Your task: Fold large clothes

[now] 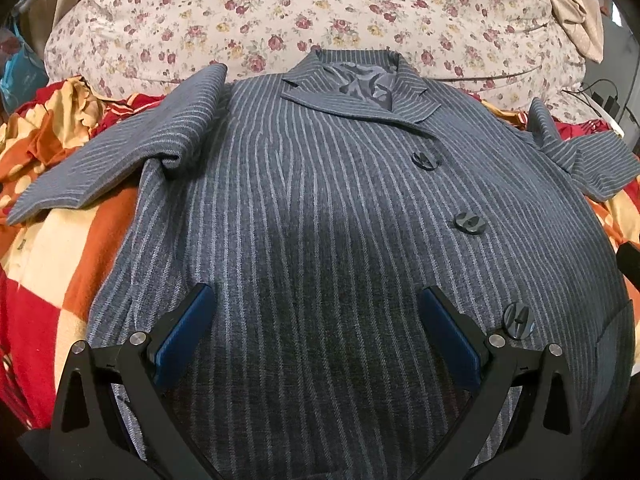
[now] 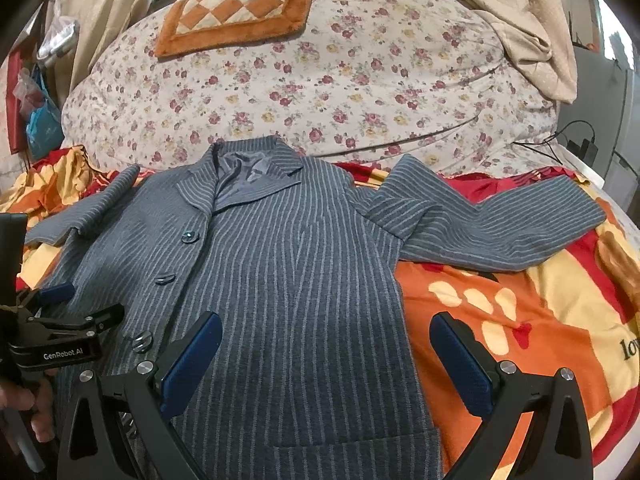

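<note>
While both my left hand-held gripper [image 1: 316, 328] and right hand-held gripper [image 2: 326, 354] are hovering released, the striped coat [image 1: 320, 220] is running hidden beneath them, hem cut off.

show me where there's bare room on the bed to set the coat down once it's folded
Free: the floral quilt between the coat collar and the checkered cushion, and the orange blanket right of the coat body, below the right sleeve. Crowded: the left side, with the bunched left sleeve and rumpled blanket.
</note>
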Tool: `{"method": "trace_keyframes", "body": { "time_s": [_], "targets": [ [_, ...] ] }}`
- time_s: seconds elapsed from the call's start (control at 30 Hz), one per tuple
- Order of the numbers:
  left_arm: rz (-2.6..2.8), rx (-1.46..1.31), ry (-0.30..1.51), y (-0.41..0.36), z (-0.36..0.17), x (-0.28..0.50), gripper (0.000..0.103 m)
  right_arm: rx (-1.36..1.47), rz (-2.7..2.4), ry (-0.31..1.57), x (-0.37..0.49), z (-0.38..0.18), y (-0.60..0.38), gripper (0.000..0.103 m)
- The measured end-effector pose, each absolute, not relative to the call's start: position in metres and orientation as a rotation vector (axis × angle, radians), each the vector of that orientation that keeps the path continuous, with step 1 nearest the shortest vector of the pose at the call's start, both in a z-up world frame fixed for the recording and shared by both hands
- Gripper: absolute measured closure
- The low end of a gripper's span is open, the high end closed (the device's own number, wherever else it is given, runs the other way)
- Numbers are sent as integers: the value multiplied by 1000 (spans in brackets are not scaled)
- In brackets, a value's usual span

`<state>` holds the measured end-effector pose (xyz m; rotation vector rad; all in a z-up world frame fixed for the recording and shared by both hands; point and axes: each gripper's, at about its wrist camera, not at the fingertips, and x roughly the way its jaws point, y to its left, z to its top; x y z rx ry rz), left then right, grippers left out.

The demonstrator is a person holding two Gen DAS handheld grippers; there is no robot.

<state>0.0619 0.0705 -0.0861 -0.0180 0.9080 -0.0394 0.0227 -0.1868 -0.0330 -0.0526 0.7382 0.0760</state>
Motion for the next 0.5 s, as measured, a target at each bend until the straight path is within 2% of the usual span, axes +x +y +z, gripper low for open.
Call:
{"method": "trace_keyframes", "body": {
  "time_s": [0.5],
  "targets": [
    [-71,-37,894,73,-85,59,1,-22,47,849,32,-45,-197,0]
  ]
}}
